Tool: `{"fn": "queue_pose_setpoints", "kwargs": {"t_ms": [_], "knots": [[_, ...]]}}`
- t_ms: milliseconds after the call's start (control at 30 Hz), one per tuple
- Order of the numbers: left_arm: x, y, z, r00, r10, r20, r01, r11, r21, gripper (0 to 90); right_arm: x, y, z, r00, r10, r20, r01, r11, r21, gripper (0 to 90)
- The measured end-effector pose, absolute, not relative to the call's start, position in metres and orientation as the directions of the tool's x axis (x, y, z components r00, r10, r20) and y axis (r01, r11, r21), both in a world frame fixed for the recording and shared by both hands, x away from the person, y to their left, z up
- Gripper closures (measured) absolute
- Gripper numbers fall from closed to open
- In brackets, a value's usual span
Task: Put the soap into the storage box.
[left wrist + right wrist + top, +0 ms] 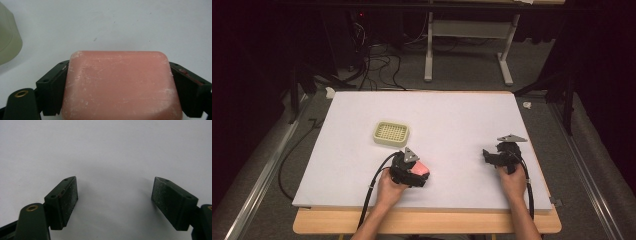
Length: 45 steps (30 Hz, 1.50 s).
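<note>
A pink bar of soap [120, 85] sits between the jaws of my left gripper [414, 175], which press on both of its sides just above the white board [447, 115]. In the high view the soap [418, 171] shows as a pink patch under that gripper, near the board's front middle. A pale green slotted soap dish [391, 133] stands a short way behind and left of it; its rounded edge [7, 40] shows at the left of the left gripper view. My right gripper [493, 156] rests at the front right, open, with bare board between its pads [70, 197].
The white board lies on a wooden table whose front edge [427, 222] runs below my hands. Cables trail off the left side and across the floor behind. A white desk frame [469, 45] stands beyond the board.
</note>
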<state>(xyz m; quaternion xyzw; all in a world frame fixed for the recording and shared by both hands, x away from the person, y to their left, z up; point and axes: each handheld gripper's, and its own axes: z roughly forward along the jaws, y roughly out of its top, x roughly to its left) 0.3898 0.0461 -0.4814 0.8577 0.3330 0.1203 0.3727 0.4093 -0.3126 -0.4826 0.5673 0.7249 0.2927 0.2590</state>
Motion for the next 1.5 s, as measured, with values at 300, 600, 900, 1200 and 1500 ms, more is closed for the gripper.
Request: {"fn": "queue_pose_setpoints", "kwargs": {"t_ms": [300,600,900,1200,1500], "knots": [[0.388,0.054,-0.473,0.751,0.657,-0.063,0.48,-0.478,0.735,14.1,0.409,-0.313,-0.483,-0.222,0.974,-0.046,0.67,0.187,0.718,21.7],[0.388,0.061,-0.468,0.743,0.665,-0.078,0.493,-0.465,0.735,14.1,0.409,-0.312,-0.482,-0.221,0.974,-0.047,0.672,0.187,0.717,21.7],[0.389,0.069,-0.464,0.73,0.677,-0.095,0.503,-0.438,0.745,14.1,0.409,-0.313,-0.483,-0.223,0.974,-0.048,0.669,0.189,0.719,21.6],[0.391,0.077,-0.46,0.718,0.688,-0.105,0.514,-0.421,0.747,14.1,0.409,-0.312,-0.482,-0.222,0.974,-0.048,0.671,0.188,0.717,21.6],[0.394,0.086,-0.458,0.691,0.709,-0.138,0.541,-0.381,0.75,14.1,0.409,-0.312,-0.482,-0.22,0.974,-0.053,0.668,0.19,0.719,21.5]]}}
